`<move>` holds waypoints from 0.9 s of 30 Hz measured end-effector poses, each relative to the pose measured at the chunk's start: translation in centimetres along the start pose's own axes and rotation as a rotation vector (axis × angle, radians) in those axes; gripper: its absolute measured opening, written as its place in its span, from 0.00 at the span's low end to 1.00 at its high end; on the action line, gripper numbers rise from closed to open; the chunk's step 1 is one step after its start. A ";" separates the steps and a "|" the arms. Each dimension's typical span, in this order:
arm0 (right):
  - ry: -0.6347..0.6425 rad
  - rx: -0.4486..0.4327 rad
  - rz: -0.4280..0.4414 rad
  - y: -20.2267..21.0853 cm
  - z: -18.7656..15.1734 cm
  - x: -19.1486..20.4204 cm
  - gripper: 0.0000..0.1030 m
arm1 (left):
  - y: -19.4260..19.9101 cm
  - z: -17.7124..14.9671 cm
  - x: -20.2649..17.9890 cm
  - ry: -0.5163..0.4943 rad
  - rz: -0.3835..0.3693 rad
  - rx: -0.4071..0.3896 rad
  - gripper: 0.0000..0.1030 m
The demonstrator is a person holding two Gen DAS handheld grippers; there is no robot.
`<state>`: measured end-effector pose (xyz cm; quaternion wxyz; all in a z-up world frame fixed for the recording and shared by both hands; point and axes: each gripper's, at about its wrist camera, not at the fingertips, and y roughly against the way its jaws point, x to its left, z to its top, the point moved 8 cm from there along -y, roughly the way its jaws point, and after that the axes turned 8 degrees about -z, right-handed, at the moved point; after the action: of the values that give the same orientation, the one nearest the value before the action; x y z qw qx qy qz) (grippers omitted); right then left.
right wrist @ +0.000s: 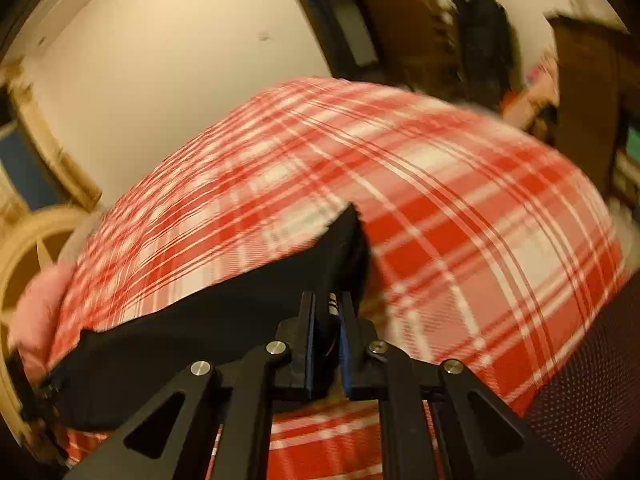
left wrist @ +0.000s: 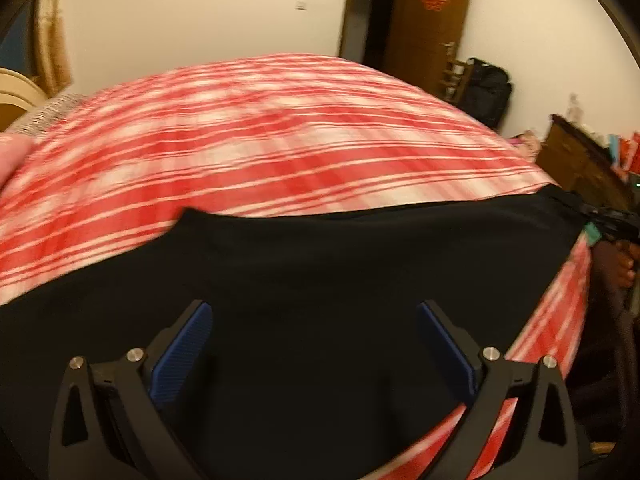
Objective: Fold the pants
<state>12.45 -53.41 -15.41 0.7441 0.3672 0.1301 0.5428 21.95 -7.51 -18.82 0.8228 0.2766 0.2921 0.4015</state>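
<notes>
Black pants (left wrist: 320, 280) spread on the plaid bed (left wrist: 260, 140), fold barely begun.
We see our left gripper (left wrist: 314, 344) gaping wide over the cloth, gripping nothing; our right gripper (right wrist: 327, 320) is pinched nearly closed on a pants edge. Folds mostly remain, we judge. Blur and dark fabric hide legs, waistband and any creases.

- Pants (left wrist: 320, 280) lie on the bed (left wrist: 240, 140), at its near edge.
- My left tool (left wrist: 314, 312) over them, my right tool (right wrist: 328, 300) at their right end.
- Door (left wrist: 424, 24) behind the bed.
</notes>
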 end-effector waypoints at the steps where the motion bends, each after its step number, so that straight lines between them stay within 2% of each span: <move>1: 0.026 -0.012 -0.001 0.3 0.1 1.0 0.10 | -0.5 0.2 -0.9 0.008 -0.025 0.002 0.99; 4: 0.131 -0.056 -0.015 1.3 -0.2 4.8 0.09 | -1.6 0.6 -3.0 0.022 -0.085 0.002 0.97; 8: 0.307 -0.090 -0.009 1.9 -2.2 10.9 0.09 | -3.2 1.5 -6.3 0.041 -0.187 0.001 0.95; 12: 0.449 -0.041 0.038 -0.2 -6.1 16.5 0.09 | -4.8 2.3 -9.5 0.064 -0.303 0.009 0.92; 15: 0.531 0.031 0.070 -2.7 -9.9 18.9 0.08 | -6.4 2.8 -11.9 0.085 -0.410 0.031 0.90; 18: 0.638 0.061 0.059 -3.5 -12.3 19.5 0.15 | -8.6 2.9 -13.8 0.118 -0.485 0.083 0.89; 20: 0.671 0.089 0.108 -2.5 -12.7 19.5 0.33 | -9.8 2.8 -14.8 0.132 -0.503 0.111 0.87; 21: 0.659 0.102 0.153 -1.8 -12.7 19.1 0.36 | -10.2 2.9 -15.6 0.134 -0.526 0.120 0.87; 24: 0.611 0.108 0.253 0.0 -12.6 17.6 0.38 | -10.9 3.0 -17.2 0.125 -0.559 0.141 0.87; 26: 0.580 0.066 0.266 0.9 -12.3 16.0 0.39 | -11.3 2.8 -18.6 0.103 -0.579 0.160 0.86; 27: 0.561 0.043 0.260 1.2 -12.0 15.1 0.39 | -11.5 2.8 -19.0 0.093 -0.583 0.169 0.83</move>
<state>10.22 -34.81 -19.85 0.5955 0.2324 0.2937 0.7107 19.97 -29.80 -19.97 0.8632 0.2300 0.4288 0.1347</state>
